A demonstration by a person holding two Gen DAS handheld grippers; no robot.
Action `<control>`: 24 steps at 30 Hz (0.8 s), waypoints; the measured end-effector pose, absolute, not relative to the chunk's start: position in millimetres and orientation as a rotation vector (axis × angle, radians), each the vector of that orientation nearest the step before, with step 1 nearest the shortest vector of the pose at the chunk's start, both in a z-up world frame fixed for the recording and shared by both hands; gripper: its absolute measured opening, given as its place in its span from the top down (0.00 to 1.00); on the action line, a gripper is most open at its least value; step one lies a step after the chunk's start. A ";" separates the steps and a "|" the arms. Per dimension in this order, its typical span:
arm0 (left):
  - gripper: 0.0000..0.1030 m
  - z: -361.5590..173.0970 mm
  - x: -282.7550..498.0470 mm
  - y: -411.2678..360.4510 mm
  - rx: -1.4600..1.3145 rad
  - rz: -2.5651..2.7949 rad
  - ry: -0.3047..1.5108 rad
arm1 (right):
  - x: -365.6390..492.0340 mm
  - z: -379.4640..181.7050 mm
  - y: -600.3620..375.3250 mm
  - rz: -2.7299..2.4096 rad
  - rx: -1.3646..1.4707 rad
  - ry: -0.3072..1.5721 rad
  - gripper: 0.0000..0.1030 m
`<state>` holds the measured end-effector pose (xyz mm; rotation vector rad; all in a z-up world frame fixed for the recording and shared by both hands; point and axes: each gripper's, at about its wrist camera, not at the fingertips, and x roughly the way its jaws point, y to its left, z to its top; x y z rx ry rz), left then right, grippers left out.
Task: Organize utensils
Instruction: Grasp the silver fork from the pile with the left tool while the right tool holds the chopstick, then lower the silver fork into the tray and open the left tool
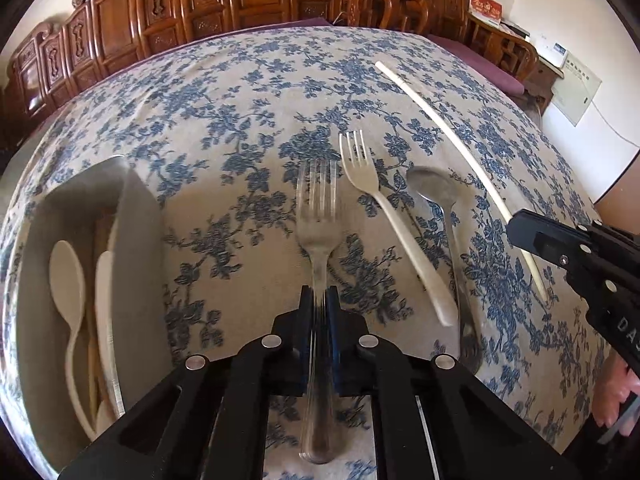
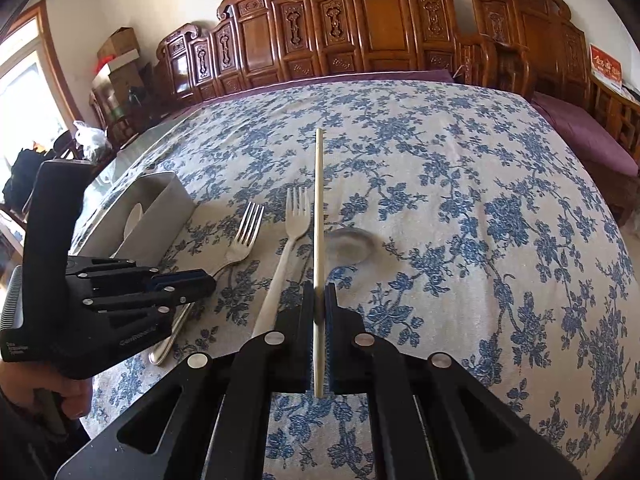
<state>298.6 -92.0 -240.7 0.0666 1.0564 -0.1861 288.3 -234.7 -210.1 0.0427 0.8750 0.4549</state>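
Clamping metal fork (image 1: 319, 216) in left tool (image 1: 319, 300), right tool (image 2: 319, 292) pinching chopstick (image 2: 318, 200)

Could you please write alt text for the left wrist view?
The left gripper is shut on a metal fork over a blue-flowered tablecloth. A grey holder with pale spoons sits left; the right gripper grips a chopstick.

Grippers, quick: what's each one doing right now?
Left gripper: shut on the metal fork.
Right gripper: shut on the white chopstick.

We see the right tool (image 2: 319, 304) clamping a white chopstick (image 2: 319, 208); left tool (image 2: 200, 282) grips a metal fork (image 2: 240, 240).
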 end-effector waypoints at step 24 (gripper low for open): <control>0.94 -173.2 249.4 -47.2 0.055 -0.141 0.948 | 267.0 -188.1 -203.1 0.542 0.037 0.818 0.94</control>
